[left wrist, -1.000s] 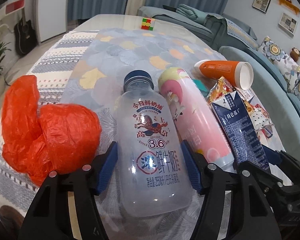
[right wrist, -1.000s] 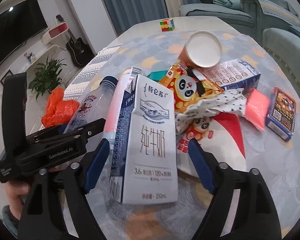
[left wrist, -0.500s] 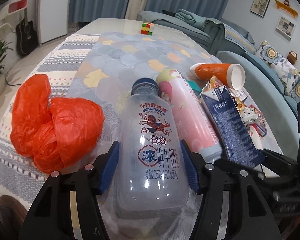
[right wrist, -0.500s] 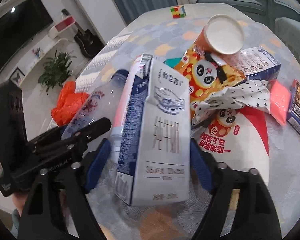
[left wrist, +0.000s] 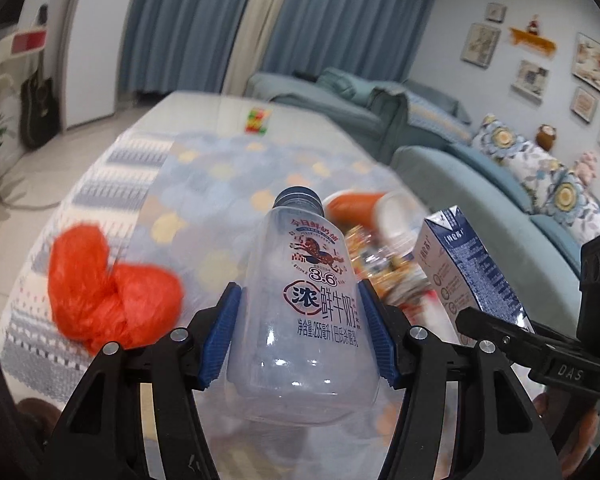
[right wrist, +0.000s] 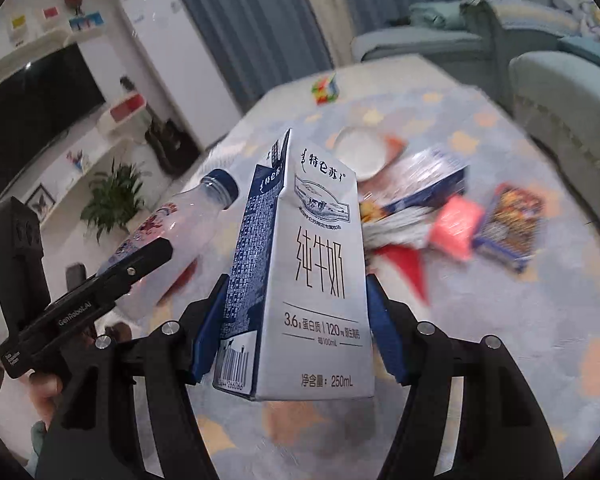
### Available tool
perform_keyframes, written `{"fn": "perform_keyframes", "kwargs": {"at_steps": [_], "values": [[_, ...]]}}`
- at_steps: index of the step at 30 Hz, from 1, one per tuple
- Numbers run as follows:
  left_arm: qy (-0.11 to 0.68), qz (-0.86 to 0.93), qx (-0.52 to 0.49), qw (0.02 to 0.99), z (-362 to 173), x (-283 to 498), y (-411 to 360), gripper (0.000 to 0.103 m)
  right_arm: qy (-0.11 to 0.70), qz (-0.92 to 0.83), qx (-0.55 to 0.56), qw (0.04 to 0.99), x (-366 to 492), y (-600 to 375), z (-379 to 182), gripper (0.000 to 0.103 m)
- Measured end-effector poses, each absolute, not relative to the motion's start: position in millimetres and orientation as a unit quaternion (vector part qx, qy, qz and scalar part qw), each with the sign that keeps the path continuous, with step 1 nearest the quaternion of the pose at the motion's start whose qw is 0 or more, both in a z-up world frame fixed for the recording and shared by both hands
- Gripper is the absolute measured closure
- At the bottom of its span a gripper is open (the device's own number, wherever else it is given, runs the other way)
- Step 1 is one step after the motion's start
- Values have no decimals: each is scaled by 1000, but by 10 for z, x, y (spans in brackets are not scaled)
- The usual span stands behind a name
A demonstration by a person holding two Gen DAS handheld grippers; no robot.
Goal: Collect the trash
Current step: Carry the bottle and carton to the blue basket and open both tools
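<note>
My left gripper point(left wrist: 300, 332) is shut on a clear milk bottle point(left wrist: 304, 320) with a blue cap, held up off the table. My right gripper point(right wrist: 292, 328) is shut on a white and blue milk carton point(right wrist: 312, 280), also lifted. The carton shows at the right of the left wrist view point(left wrist: 472, 268), and the bottle shows at the left of the right wrist view point(right wrist: 168, 236). A crumpled orange plastic bag point(left wrist: 108, 292) lies on the table to the left of the bottle.
On the patterned tablecloth point(right wrist: 500, 340) lie an orange cup point(left wrist: 364, 208), snack wrappers point(right wrist: 400, 224), a blue box point(right wrist: 432, 184), a pink block point(right wrist: 456, 228) and a small dark box point(right wrist: 508, 228). A Rubik's cube point(right wrist: 325, 87) sits at the far end. Sofas point(left wrist: 480, 184) stand to the right.
Both grippers have risen, lifting the bottle and the carton off the table. The pink can that lay between them is out of sight.
</note>
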State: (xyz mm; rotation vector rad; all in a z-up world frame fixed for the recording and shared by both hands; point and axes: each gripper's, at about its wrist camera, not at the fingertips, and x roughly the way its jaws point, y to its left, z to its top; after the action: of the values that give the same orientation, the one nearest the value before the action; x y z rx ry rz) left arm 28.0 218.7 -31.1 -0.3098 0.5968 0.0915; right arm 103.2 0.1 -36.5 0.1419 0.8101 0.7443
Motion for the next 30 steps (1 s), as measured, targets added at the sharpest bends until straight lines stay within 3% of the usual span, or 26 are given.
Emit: {"fn": "perform_keyframes", "kwargs": {"at_steps": [9,15,23,30], "values": [[245,-68,-104,961,373,381,1100,46,292,215,52,931,760,-1232,201,41],[256,-163,-73,950,480,660,88,46,289,86,30,953,656,-2139,224,41],[359,-249,-46,898,-134,1240,-1079,46,398,-23,94,912,799,-3145,-602,41],[446,-267,-19,854,-814,1470,-1505,46,498,-60,133,855,913,-3451,-1379,41]]}}
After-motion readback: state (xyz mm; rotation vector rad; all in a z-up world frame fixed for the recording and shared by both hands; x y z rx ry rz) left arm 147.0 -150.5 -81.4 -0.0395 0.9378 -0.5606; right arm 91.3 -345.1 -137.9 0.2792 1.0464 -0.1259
